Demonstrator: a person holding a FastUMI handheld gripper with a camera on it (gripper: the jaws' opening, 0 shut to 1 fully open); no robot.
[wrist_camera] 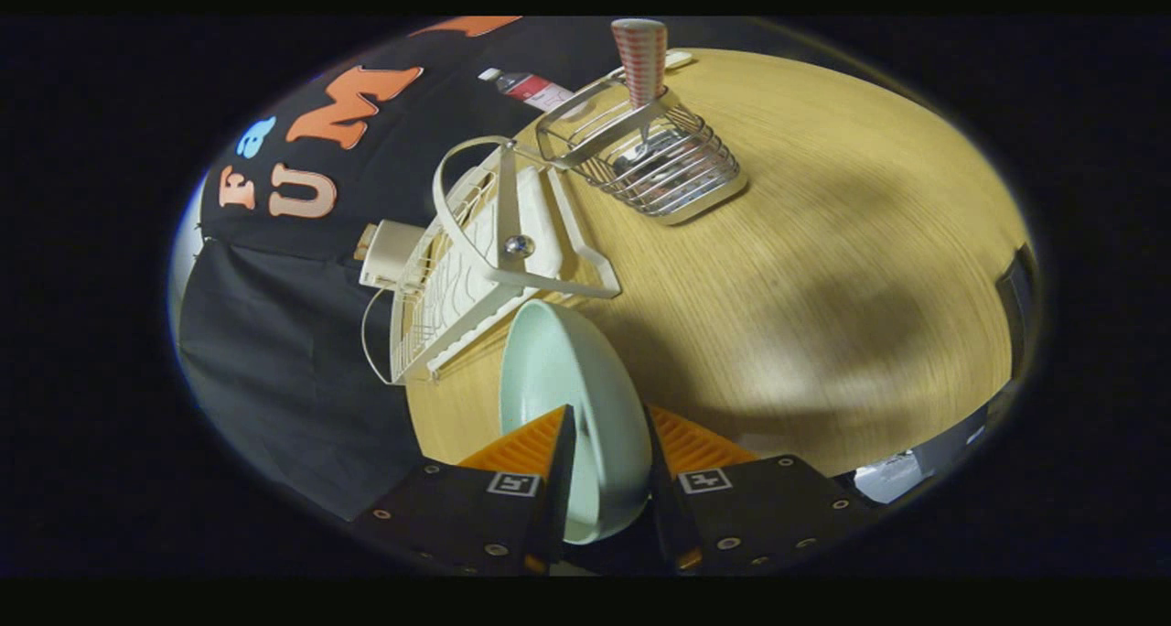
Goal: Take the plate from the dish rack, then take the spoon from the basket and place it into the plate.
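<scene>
A pale green plate [558, 379] stands on edge between my two fingers, and my gripper [604, 420] is shut on its rim. The plate hangs over the wooden table [823, 269], just in front of the white dish rack [485, 260]. Beyond the rack sits a wire basket [659, 164] with a spoon [651, 132] standing inside it, its handle leaning against the rim. A checked paper cup [640, 59] stands at the basket's far side.
A plastic bottle [531, 86] lies behind the rack, near the black cloth wall. A small white box [392, 253] with a cable sits at the rack's far end. Open wooden tabletop stretches to the right of the basket and plate.
</scene>
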